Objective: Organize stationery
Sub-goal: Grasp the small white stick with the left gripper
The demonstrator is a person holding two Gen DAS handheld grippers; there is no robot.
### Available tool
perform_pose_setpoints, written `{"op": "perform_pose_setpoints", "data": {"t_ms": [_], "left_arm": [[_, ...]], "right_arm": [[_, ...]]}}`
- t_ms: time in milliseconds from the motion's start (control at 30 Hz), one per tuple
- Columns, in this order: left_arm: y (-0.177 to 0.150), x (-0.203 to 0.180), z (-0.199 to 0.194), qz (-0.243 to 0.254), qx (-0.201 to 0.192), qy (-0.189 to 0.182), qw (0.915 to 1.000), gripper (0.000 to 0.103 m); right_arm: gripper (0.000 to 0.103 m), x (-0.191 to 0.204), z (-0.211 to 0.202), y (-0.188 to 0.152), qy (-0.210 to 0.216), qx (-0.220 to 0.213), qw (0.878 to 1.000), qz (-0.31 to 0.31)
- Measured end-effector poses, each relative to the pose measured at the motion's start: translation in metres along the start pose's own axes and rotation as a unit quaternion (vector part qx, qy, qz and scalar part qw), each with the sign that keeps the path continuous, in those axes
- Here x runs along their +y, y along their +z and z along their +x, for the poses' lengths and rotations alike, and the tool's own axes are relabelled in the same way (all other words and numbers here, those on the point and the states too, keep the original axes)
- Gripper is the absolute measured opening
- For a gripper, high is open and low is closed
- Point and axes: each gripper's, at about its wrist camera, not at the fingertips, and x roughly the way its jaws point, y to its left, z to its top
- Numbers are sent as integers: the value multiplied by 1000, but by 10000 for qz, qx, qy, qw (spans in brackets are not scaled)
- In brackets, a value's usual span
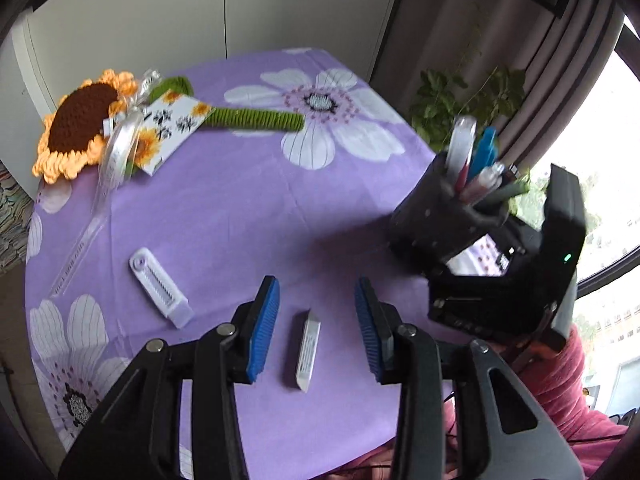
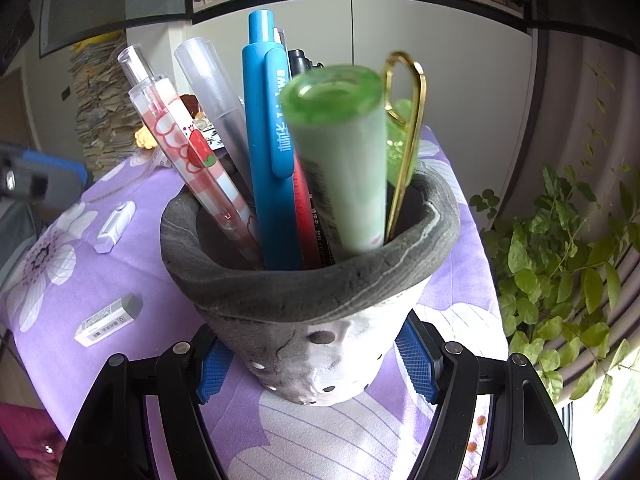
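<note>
A white eraser [image 1: 306,350] [image 2: 108,320] lies flat on the purple flowered cloth. My left gripper [image 1: 316,320] hovers over it, open, a blue pad on each side and neither touching it. A white flat case with a toothed strip [image 1: 160,292] [image 2: 116,226] lies to the eraser's left, and a clear ruler [image 1: 80,256] lies further left. My right gripper [image 2: 316,368] is shut on the grey pen pot [image 2: 312,292] [image 1: 440,220], its pads pressing the pot's lower sides. The pot holds a blue pen [image 2: 272,160], a green tube [image 2: 344,152], a strawberry-print pen [image 2: 192,152] and a gold clip [image 2: 408,128].
A crochet sunflower [image 1: 80,128] with a printed card [image 1: 172,128] lies at the far left of the table. A leafy plant [image 2: 560,260] stands past the table's right edge. A person's red sleeve [image 1: 560,392] is behind the right gripper's body.
</note>
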Motion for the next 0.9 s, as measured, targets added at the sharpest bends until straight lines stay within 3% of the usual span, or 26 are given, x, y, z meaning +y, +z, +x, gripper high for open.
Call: {"op": "perform_pose_setpoints", "data": {"t_ms": [133,367,500,567,900], "left_arm": [[-13,5,26,-86,397,68,9991,36],[-20,-7,34,176,503,40,9986,35],[-22,-11,42,225,609,100,9978,27],[-22,-9,45,199,658,117,9976,15],[-23,-8,41,211,582,114,9980,9]], "right_arm": [[73,0,1,0,4,29,10000,12],[74,-2,3,1,22,73,10000,35],[73,-3,4,1,17,64,10000,28],[73,-3,3,1,17,44,10000,25],[73,-5,-1,-1,64,-106,9999,118]]}}
